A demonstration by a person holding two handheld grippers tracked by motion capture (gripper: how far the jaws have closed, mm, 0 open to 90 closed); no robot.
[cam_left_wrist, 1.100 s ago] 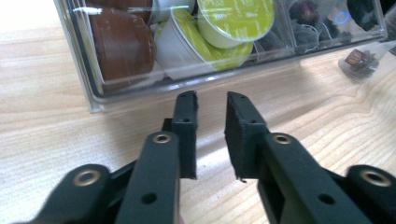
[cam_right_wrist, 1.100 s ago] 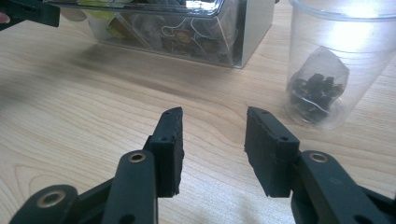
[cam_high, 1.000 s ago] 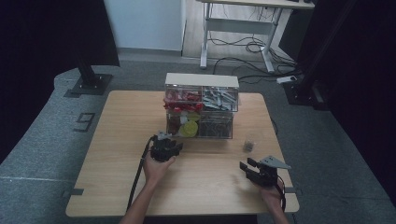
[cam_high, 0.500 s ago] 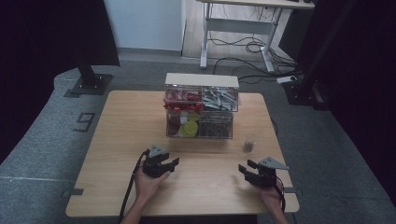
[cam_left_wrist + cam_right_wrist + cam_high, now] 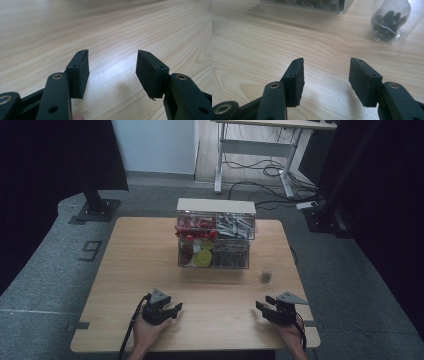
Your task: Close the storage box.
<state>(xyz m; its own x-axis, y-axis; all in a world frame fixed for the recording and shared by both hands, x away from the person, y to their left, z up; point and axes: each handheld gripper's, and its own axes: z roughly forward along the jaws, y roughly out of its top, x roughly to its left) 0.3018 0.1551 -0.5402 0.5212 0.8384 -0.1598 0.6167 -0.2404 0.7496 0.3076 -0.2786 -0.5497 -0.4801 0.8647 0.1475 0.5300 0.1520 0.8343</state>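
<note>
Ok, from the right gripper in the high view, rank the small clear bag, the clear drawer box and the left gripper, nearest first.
From the right gripper:
1. small clear bag, just beyond it.
2. left gripper, across the table's near edge.
3. clear drawer box, mid-table. The last two are too close to call.

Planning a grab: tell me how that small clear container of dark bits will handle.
The small clear container looks thin-walled, so probably light and easily squashed. Its smooth, rounded sides may slip between the pads. Standing alone on the table, it could tip if nudged high.
</note>
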